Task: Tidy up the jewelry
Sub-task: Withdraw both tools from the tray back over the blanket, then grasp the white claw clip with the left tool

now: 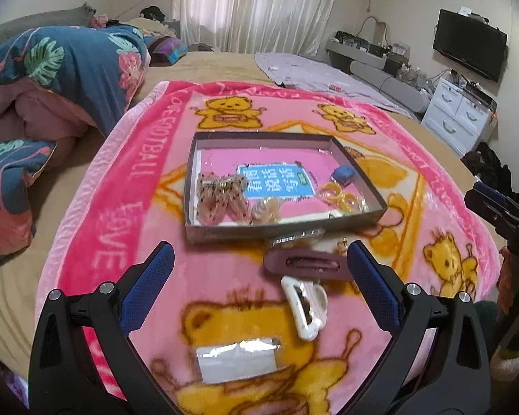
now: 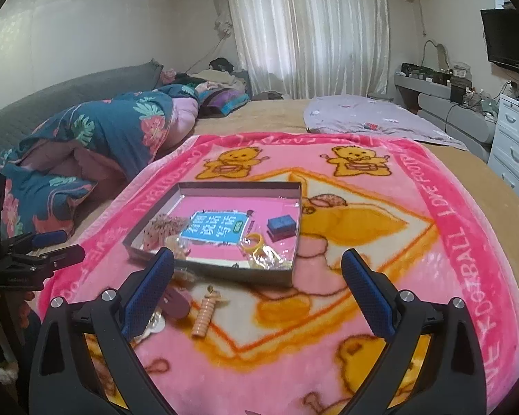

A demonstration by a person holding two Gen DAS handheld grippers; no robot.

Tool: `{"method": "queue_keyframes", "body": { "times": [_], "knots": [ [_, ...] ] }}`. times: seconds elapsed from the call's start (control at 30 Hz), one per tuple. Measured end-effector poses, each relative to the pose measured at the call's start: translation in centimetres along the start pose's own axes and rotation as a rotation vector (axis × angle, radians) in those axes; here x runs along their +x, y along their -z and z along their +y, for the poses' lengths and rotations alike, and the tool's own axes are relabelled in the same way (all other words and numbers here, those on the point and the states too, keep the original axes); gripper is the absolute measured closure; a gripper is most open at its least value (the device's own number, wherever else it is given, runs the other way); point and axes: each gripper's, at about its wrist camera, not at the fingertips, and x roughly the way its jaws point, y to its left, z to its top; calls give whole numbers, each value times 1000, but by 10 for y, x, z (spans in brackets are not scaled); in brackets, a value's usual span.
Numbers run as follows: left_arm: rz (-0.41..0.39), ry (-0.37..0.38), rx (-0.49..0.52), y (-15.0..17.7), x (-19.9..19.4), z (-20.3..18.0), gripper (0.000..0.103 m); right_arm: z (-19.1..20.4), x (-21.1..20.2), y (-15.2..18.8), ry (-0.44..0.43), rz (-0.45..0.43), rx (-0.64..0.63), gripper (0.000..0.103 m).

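A shallow grey box (image 1: 283, 231) (image 2: 211, 271) lies on a pink bear blanket (image 1: 128, 180) (image 2: 432, 228). In it lie speckled pink hair clips (image 1: 219, 197), yellow rings (image 1: 339, 195) (image 2: 256, 242) and a small blue box (image 1: 343, 174) (image 2: 281, 224). In front of the box lie a maroon hair clip (image 1: 308, 264) (image 2: 176, 302), a white claw clip (image 1: 304, 306), a clear packet (image 1: 237, 361) and a peach barrette (image 2: 206, 314). My left gripper (image 1: 259, 263) is open above the maroon and white clips. My right gripper (image 2: 257, 269) is open above the box's near edge.
A folded floral quilt (image 1: 69, 69) (image 2: 97, 131) lies to the left on the bed. A grey sheet (image 1: 311, 72) (image 2: 373, 114) lies at the back. White drawers (image 1: 456, 114) and a TV (image 1: 470, 43) stand at the right.
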Motion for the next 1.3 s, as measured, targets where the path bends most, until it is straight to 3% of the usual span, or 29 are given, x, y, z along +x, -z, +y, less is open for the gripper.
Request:
{"method": "queue_keyframes", "body": {
  "times": [0.63, 0.77, 0.93, 1.2, 1.27, 1.3],
  "knots": [
    [150, 92, 61, 45, 28, -27, 11, 1, 2, 27, 5, 71, -41, 7],
    [179, 100, 82, 50, 39, -34, 18, -3, 6, 31, 1, 92, -37, 7],
    [220, 110, 80, 52, 55, -36, 36, -4, 14, 35, -10, 118, -37, 6],
    [277, 135, 50, 52, 82, -36, 39, 2, 30, 40, -57, 157, -53, 6],
    [290, 134, 47, 53, 89, -36, 44, 4, 35, 39, -68, 168, -59, 6],
    [300, 136, 40, 54, 93, -34, 52, 5, 38, 39, -72, 173, -63, 6]
  ]
}}
